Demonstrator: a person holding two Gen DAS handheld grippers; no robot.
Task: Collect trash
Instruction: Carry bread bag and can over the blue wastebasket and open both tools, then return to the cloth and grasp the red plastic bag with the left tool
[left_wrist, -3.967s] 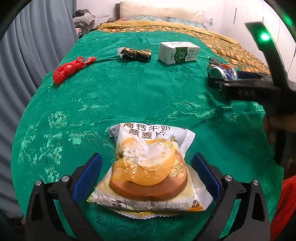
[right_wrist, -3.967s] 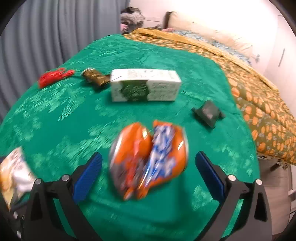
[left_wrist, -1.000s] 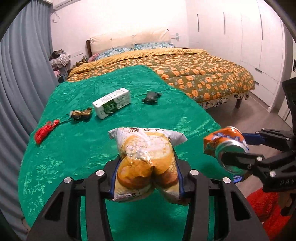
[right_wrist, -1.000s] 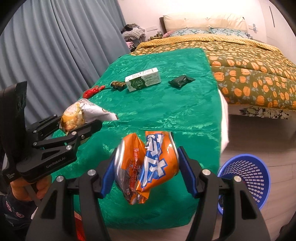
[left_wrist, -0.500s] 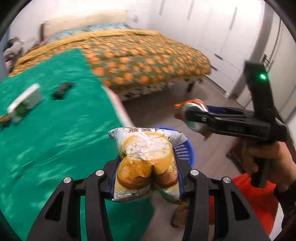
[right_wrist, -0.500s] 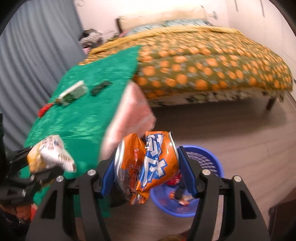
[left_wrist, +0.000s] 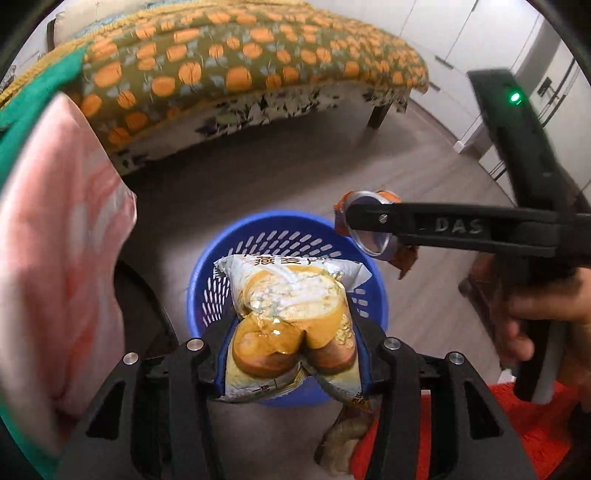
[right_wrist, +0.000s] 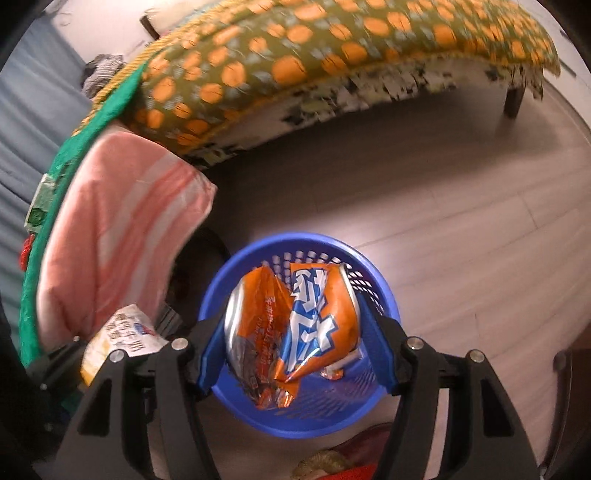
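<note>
left gripper (left_wrist: 291, 354): fingers opening, snack bag (left_wrist: 291, 317) between them
right gripper (right_wrist: 291, 350): fingers opening, crushed can (right_wrist: 291, 325) between them
change: bed gone; blue basket (right_wrist: 384, 291) now beneath fingers
meaning: drop imminent

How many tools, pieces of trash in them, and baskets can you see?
Tools: 2 (left tool, right tool; both are opening, with trash between their pads)
Trash in the tools: 2 (snack packet, crushed can)
Baskets: 1 (blue basket)
Total: 5
</note>
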